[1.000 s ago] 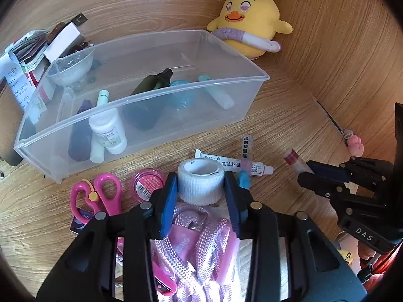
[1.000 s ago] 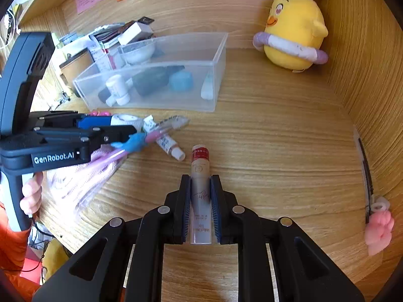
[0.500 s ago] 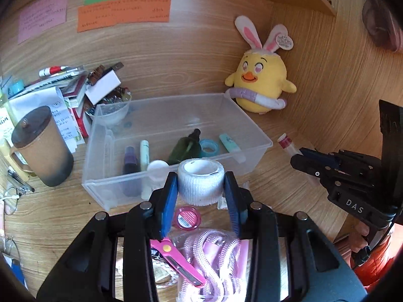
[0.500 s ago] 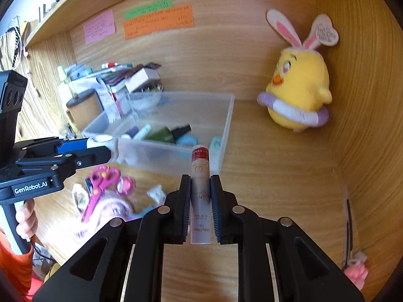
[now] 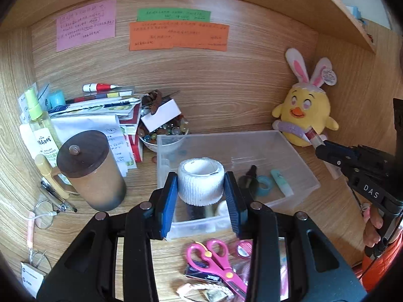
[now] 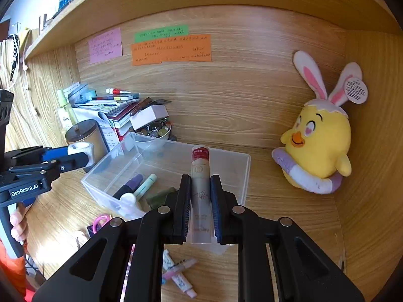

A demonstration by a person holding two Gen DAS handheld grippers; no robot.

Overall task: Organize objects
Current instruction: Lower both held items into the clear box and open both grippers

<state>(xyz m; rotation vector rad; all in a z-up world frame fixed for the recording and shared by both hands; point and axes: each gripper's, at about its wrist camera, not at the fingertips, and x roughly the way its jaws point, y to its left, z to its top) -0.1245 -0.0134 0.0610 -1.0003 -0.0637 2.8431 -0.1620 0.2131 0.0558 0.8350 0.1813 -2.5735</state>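
Observation:
My left gripper [image 5: 200, 196] is shut on a white bandage roll [image 5: 200, 181] and holds it above the near end of the clear plastic bin [image 5: 299, 156]. My right gripper [image 6: 200, 201] is shut on a white tube with a red band [image 6: 200, 176], held over the bin [image 6: 244, 166]. The bin holds a dark dropper bottle [image 5: 248, 178], a blue tape ring [image 5: 264, 185], a mint tube [image 5: 282, 183] and other small bottles. The right gripper also shows at the right of the left wrist view [image 5: 318, 146]. The left gripper shows at the left of the right wrist view [image 6: 80, 154].
Pink scissors [image 5: 216, 259], a pink round tin [image 5: 244, 248] and pink cord lie on the desk before the bin. A brown lidded mug [image 5: 88, 168], a paper stack and a bowl of beads [image 5: 163, 133] stand at the left. A yellow chick plush [image 5: 306, 115] sits at the right. Loose tubes [image 6: 178, 274] lie near me.
Both grippers have risen from the desk with their objects and now sit higher, over the bin. The views tilted up toward the back wall.

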